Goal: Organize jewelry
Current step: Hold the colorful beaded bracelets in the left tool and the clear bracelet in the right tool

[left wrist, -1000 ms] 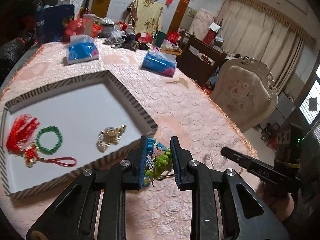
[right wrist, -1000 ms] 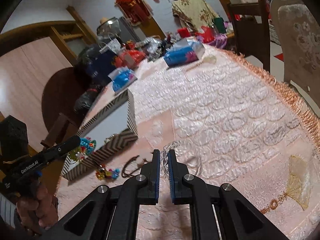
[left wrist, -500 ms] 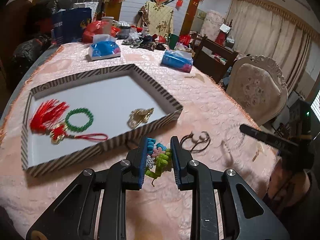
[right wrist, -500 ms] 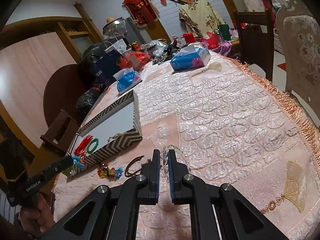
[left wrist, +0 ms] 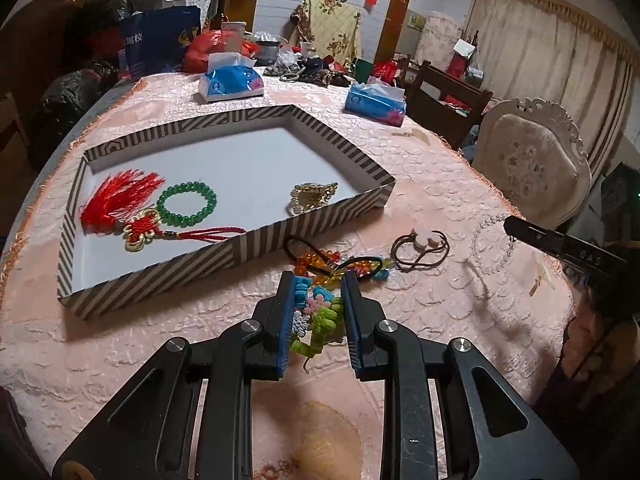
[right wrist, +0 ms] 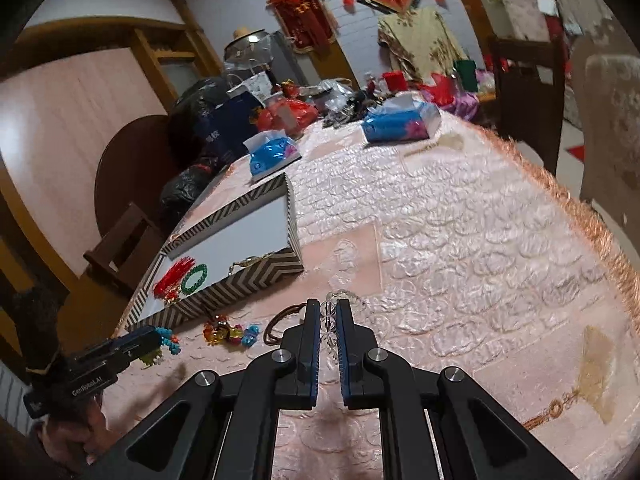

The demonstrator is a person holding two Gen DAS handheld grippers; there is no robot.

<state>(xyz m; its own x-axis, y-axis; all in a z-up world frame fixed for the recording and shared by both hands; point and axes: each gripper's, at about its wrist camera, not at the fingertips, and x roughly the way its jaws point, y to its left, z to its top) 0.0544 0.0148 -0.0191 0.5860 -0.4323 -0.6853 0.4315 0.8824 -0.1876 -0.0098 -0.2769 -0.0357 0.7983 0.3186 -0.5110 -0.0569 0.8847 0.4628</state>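
Note:
My left gripper (left wrist: 318,280) is shut on a colourful knotted bracelet (left wrist: 316,314) of blue, pink and green, held above the pink tablecloth just in front of the striped tray (left wrist: 168,272). In the tray lie a red tassel knot (left wrist: 120,204), a green bead bracelet (left wrist: 187,203) and a gold piece (left wrist: 312,196). My right gripper (right wrist: 328,306) is shut on a clear bead bracelet (right wrist: 329,314); it also shows in the left wrist view (left wrist: 493,245). On the cloth lie an orange bead string (left wrist: 324,260) and a brown cord bracelet (left wrist: 420,246).
Two blue tissue packs (left wrist: 230,82) (left wrist: 376,102) sit beyond the tray. Bags and clutter (left wrist: 160,44) crowd the table's far end. A cream chair (left wrist: 532,168) stands at the table's right edge. The left gripper shows low left in the right wrist view (right wrist: 156,338).
My left gripper has pulled back and up with the knotted bracelet, so the whole tray and loose jewelry now show. My right gripper has lifted slightly with the clear bracelet.

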